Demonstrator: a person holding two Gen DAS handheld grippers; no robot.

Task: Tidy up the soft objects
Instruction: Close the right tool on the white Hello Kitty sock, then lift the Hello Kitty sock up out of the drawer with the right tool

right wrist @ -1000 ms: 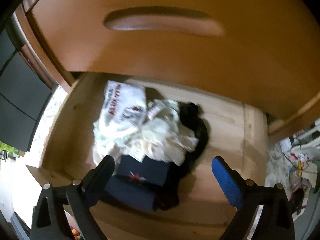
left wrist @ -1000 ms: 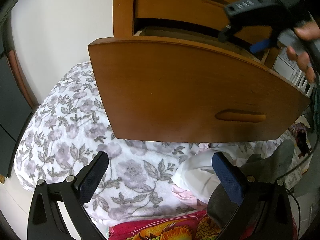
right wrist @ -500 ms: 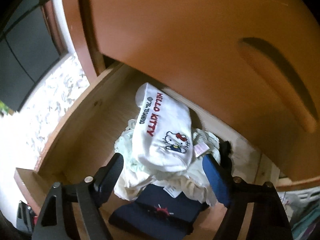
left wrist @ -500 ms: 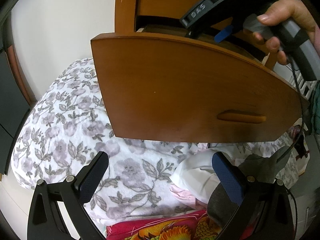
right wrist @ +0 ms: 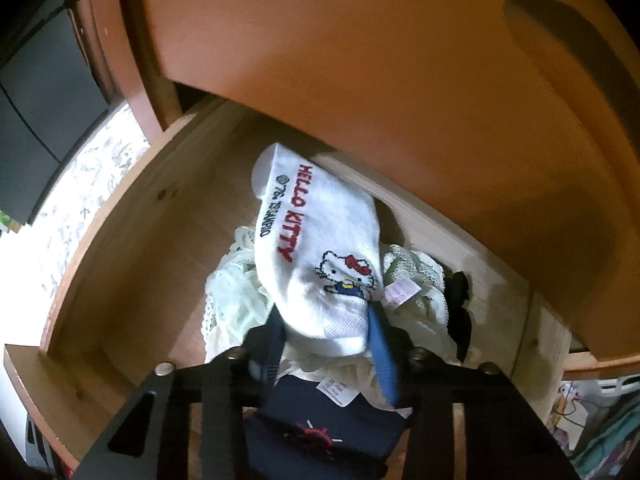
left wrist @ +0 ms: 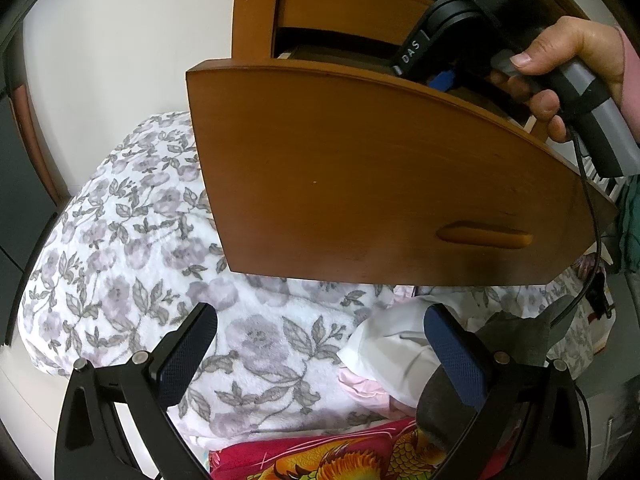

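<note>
White sock (right wrist: pixel 320 256), cartoon-printed, pinched at its ribbed cuff between the closing jaws of the right gripper (right wrist: pixel 326 344), lying atop a heap of pale lacy garments (right wrist: pixel 236 292) and a folded navy piece (right wrist: pixel 320 432) inside the open wooden drawer (right wrist: pixel 132 220). Left gripper (left wrist: pixel 320 360) idle over the floral bedspread (left wrist: pixel 120 240), jaws wide apart, holding nothing. Likely risks: shallow cuff grip slipping on lifting, or lace snagging and dragging out along with the sock.

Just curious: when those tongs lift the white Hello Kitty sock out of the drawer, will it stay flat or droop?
Probably droop: the sock is thin knit, already draped over crumpled clothes. Likely very light. The right tongs pinch only its cuff, so the toe should dangle.
</note>
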